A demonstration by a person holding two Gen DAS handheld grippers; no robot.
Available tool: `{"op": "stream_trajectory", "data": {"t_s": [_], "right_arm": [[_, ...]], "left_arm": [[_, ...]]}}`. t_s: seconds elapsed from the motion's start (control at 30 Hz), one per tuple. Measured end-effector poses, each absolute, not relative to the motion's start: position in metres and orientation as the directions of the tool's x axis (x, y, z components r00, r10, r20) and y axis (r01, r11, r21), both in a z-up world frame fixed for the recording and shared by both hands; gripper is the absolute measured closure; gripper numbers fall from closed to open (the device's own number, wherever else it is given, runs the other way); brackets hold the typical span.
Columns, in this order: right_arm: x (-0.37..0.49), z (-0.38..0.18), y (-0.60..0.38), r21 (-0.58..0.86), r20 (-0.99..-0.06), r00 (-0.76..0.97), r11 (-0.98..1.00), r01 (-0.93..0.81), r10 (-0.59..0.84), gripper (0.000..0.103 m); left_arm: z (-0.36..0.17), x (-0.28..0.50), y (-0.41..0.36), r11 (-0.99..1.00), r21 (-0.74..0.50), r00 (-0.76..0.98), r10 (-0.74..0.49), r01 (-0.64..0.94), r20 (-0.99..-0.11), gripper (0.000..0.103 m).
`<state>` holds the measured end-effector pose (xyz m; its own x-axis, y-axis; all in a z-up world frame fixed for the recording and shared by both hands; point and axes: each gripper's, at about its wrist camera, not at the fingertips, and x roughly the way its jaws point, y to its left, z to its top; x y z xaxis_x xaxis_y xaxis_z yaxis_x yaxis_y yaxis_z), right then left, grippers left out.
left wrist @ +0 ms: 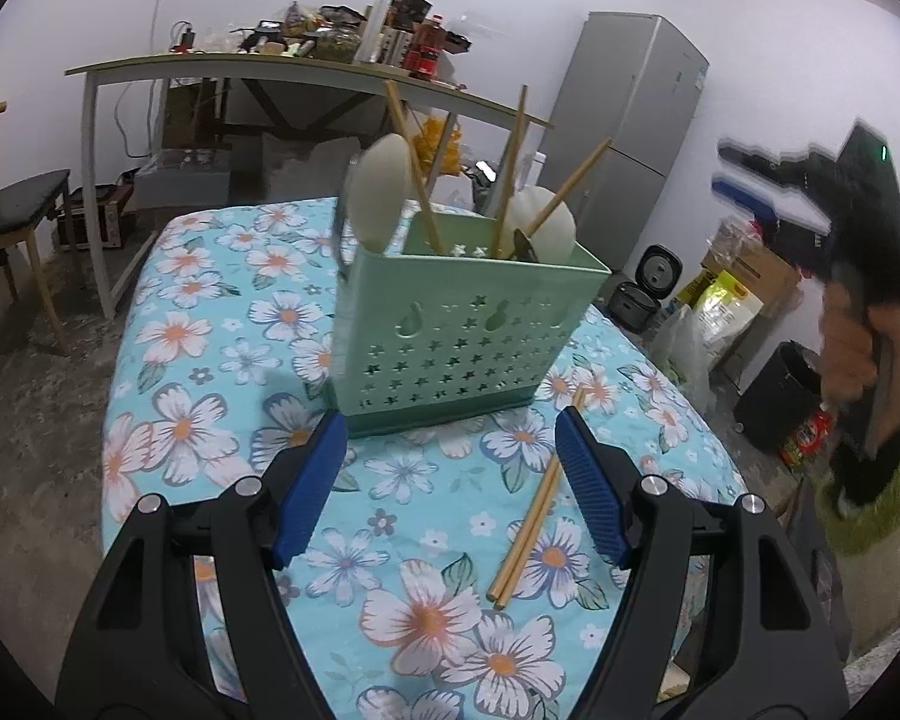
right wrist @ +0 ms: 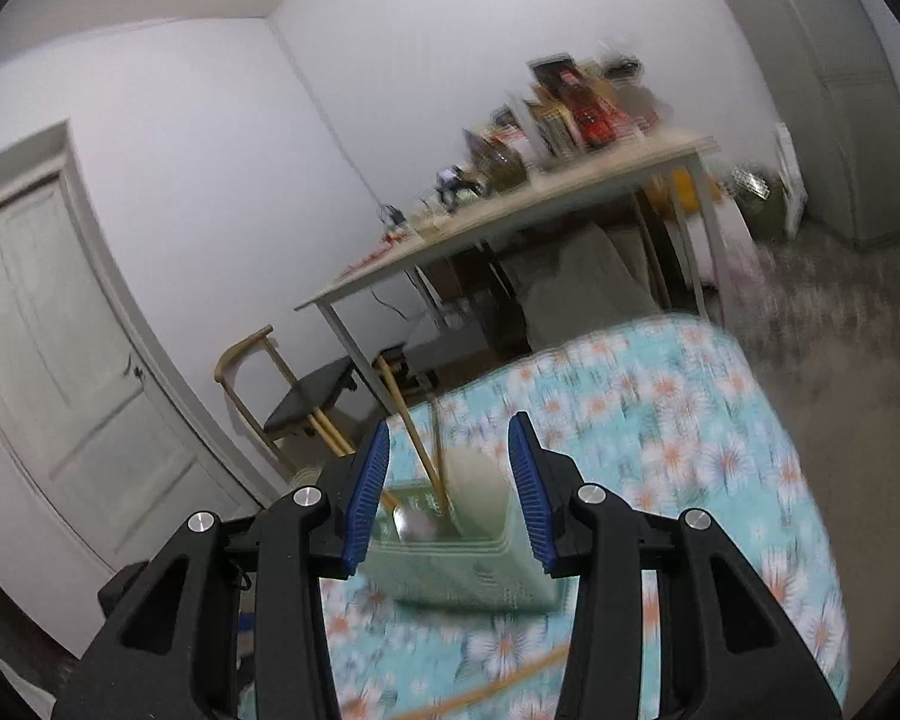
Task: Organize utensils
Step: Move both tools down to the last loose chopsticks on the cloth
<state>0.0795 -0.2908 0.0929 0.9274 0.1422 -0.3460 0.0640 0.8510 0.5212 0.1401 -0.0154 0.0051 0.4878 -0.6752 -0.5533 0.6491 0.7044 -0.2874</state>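
Note:
A green utensil holder [left wrist: 450, 336] with star-shaped holes stands on the floral tablecloth [left wrist: 210, 360]. It holds white spoons [left wrist: 381, 192] and several wooden chopsticks [left wrist: 510, 168]. A pair of chopsticks [left wrist: 534, 510] lies on the cloth in front of it. My left gripper [left wrist: 450, 480] is open and empty, low over the cloth, with the loose pair just inside its right finger. My right gripper [right wrist: 447, 492] is open and empty above the holder [right wrist: 474, 564]; it also shows blurred, high at the right of the left wrist view [left wrist: 810, 192].
A long cluttered desk [left wrist: 270, 69] stands behind the table, with a chair [left wrist: 12, 210] to its left. A grey fridge [left wrist: 636, 138], a rice cooker [left wrist: 642, 294], bags and a black bin [left wrist: 780, 396] are at the right. A white door [right wrist: 48, 360] shows in the right wrist view.

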Motion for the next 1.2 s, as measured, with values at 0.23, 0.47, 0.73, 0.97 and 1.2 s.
{"op": "stream_trajectory", "data": {"t_s": [0.23, 0.47, 0.73, 0.97, 1.2], "right_arm": [[0.058, -0.016, -0.298, 0.692, -0.493, 0.838, 0.690, 0.214, 0.234, 0.062], [0.049, -0.086, -0.291, 0.737, -0.574, 0.759, 0.598, 0.315, 0.308, 0.062], [0.044, -0.099, -0.293, 0.753, -0.575, 0.749, 0.573, 0.324, 0.331, 0.062], [0.040, -0.103, -0.304, 0.764, -0.566, 0.754, 0.555, 0.328, 0.334, 0.062], [0.039, -0.108, -0.308, 0.771, -0.563, 0.756, 0.541, 0.335, 0.334, 0.062]], "left_arm": [[-0.003, 0.140, -0.042, 0.650, -0.284, 0.416, -0.704, 0.705, -0.576, 0.035], [-0.020, 0.141, -0.080, 0.565, -0.289, 0.290, -0.719, 0.772, -0.631, 0.036], [-0.055, 0.146, -0.127, 0.504, -0.271, 0.172, -0.670, 0.820, -0.722, 0.069], [-0.082, 0.161, -0.143, 0.528, -0.326, 0.102, -0.629, 0.784, -0.771, 0.090], [-0.096, 0.172, -0.144, 0.527, -0.399, 0.034, -0.633, 0.750, -0.773, 0.092]]}}
